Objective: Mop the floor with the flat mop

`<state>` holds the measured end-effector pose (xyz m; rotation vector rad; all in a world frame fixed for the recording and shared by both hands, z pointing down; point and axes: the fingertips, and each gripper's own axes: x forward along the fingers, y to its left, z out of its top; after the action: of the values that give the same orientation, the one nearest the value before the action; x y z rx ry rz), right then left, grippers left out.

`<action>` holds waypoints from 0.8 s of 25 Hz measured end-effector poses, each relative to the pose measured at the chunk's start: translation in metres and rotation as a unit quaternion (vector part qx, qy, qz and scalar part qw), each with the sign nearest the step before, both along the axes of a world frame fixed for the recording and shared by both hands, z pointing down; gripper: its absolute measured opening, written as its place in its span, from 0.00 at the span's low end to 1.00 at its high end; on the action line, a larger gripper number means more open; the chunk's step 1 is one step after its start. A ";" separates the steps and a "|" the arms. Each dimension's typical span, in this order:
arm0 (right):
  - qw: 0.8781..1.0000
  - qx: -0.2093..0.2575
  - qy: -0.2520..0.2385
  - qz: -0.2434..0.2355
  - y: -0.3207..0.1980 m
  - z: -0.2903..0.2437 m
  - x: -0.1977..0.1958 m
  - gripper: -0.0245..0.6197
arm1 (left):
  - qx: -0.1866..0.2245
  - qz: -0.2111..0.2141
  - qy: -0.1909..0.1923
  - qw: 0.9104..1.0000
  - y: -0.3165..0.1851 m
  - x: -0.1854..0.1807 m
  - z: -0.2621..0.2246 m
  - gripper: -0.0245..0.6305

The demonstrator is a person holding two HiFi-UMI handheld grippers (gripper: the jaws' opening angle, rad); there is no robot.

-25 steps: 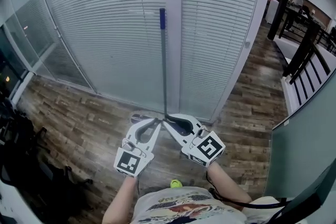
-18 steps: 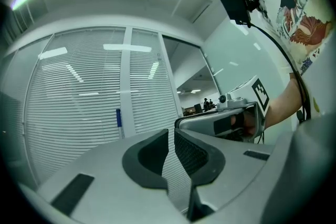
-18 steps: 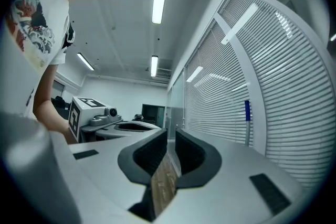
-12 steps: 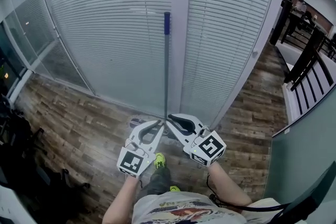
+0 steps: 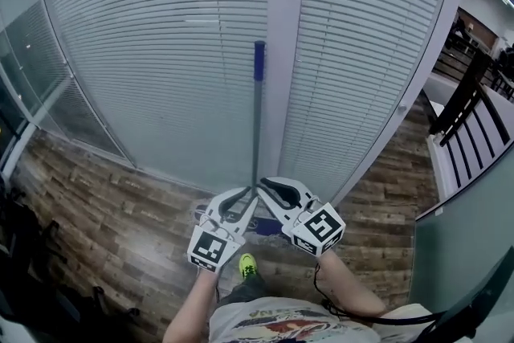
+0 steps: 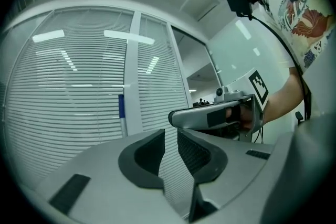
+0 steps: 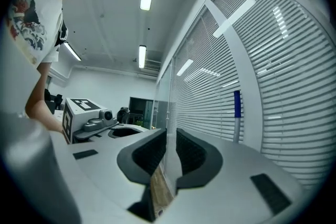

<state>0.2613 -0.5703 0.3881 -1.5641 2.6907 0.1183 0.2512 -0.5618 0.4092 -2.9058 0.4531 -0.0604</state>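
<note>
Flat mop (image 5: 256, 132) closer than a second ago (upright beside white post (image 5: 285, 12))

No legible words, numbers or brand names; the only signs are black-and-white square pattern markers (coded blocks, not letters), one on the white cube (image 5: 209, 248) of the left gripper (image 5: 247, 195), one on the white cube (image 5: 320, 225) of the right gripper (image 5: 265, 184); the white T-shirt (image 5: 273, 325) carries a coloured printed design, its small lettering too blurred to read.
</note>
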 end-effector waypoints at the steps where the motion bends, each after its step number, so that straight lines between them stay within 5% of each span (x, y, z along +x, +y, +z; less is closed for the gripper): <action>1: 1.000 -0.004 0.000 0.006 -0.017 0.000 0.004 0.09 | -0.004 0.002 0.000 1.000 -0.017 0.004 0.001 0.12; 7: 0.998 -0.030 -0.001 0.049 -0.122 -0.014 0.041 0.17 | -0.012 0.019 -0.013 1.000 -0.121 0.035 -0.012 0.15; 20: 0.988 -0.069 -0.009 0.135 -0.284 0.029 0.137 0.33 | -0.023 0.073 -0.059 0.995 -0.282 0.139 0.043 0.35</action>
<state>0.3982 -0.8539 0.4172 -1.9531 2.5075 -0.0781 0.3904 -0.8436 0.4525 -2.9504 0.2222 -0.2213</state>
